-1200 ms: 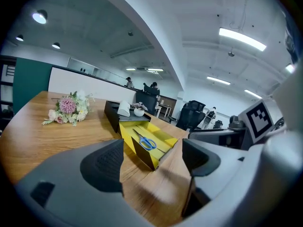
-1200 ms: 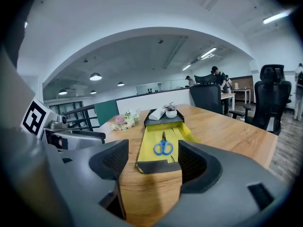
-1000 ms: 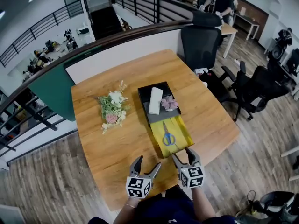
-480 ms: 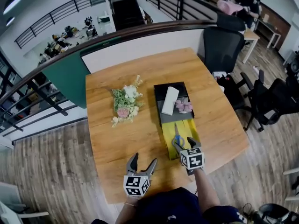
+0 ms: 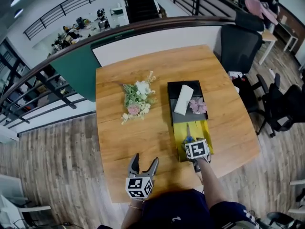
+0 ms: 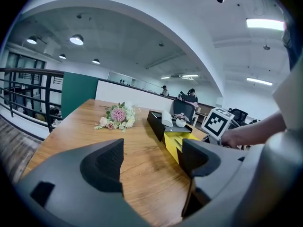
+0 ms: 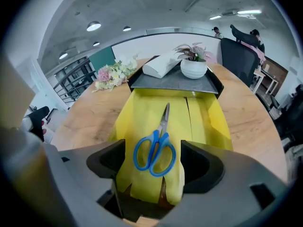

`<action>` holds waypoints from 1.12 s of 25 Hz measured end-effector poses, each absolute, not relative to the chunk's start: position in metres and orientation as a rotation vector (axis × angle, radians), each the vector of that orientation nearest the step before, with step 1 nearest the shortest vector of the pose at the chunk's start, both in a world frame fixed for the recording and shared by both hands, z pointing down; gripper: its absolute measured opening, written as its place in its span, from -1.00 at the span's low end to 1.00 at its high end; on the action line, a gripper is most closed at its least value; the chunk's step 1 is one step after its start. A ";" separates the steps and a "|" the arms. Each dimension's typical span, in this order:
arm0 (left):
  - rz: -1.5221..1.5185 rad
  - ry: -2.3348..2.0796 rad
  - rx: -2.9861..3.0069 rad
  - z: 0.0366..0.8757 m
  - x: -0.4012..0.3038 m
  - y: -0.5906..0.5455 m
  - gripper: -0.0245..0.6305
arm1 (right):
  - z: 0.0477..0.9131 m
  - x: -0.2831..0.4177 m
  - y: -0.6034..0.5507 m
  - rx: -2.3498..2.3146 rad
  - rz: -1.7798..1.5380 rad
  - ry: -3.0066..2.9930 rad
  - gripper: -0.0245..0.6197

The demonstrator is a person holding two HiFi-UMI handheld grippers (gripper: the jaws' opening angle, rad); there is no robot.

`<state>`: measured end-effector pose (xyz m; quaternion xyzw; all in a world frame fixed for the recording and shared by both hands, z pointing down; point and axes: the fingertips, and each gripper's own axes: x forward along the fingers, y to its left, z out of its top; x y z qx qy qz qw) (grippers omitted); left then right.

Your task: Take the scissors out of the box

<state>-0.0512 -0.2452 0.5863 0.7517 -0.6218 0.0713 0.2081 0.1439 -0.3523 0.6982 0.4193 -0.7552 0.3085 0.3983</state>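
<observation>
Blue-handled scissors (image 7: 155, 150) lie flat in the open yellow box (image 7: 204, 122), blades pointing away from me. My right gripper (image 7: 154, 161) points steeply down over them. Its jaws are opening, one on each side of the handles, and the pads do not press on them. In the head view its marker cube hides most of the scissors (image 5: 188, 137) in the yellow box (image 5: 181, 142), and the right gripper (image 5: 191, 141) sits at the box's near end. My left gripper (image 5: 144, 161) hovers open over bare table at the near edge, with nothing between its fingers (image 6: 105, 164).
A black tray (image 5: 171, 90) joins the yellow box's far end and holds a white roll (image 5: 183, 99) and a small pink potted plant (image 5: 197, 106). A flower bouquet (image 5: 137, 100) lies left of it. Office chairs (image 5: 240, 39) stand past the wooden table's (image 5: 119, 137) right side.
My right gripper has moved forward and down from the table's near edge onto the yellow box, over the scissors, and its jaws stand wider. The left gripper has shifted a little.
</observation>
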 end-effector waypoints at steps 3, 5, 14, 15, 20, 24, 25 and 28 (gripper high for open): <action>0.196 -1.741 2.079 0.587 -0.055 -0.245 0.26 | 0.709 0.146 -0.356 1.077 0.803 -1.860 0.28; 0.199 -1.742 2.072 0.588 -0.056 -0.244 0.26 | 0.714 0.147 -0.358 1.087 0.825 -1.828 0.31; 0.196 -1.751 2.055 0.589 -0.062 -0.246 0.26 | 0.724 0.151 -0.354 1.117 0.800 -1.740 0.32; 0.194 -1.749 2.056 0.589 -0.061 -0.246 0.26 | 0.723 0.151 -0.354 1.122 0.807 -1.746 0.27; 0.185 -1.727 2.070 0.589 -0.055 -0.247 0.26 | 0.720 0.154 -0.358 1.152 0.815 -1.753 0.07; 0.178 -1.726 2.075 0.587 -0.054 -0.248 0.26 | 0.715 0.159 -0.362 1.198 0.825 -1.759 0.06; 0.176 -1.728 2.074 0.587 -0.054 -0.248 0.26 | 0.713 0.157 -0.363 1.207 0.835 -1.785 0.06; 0.176 -1.734 2.069 0.587 -0.057 -0.247 0.26 | 0.707 0.151 -0.363 1.196 0.845 -1.846 0.06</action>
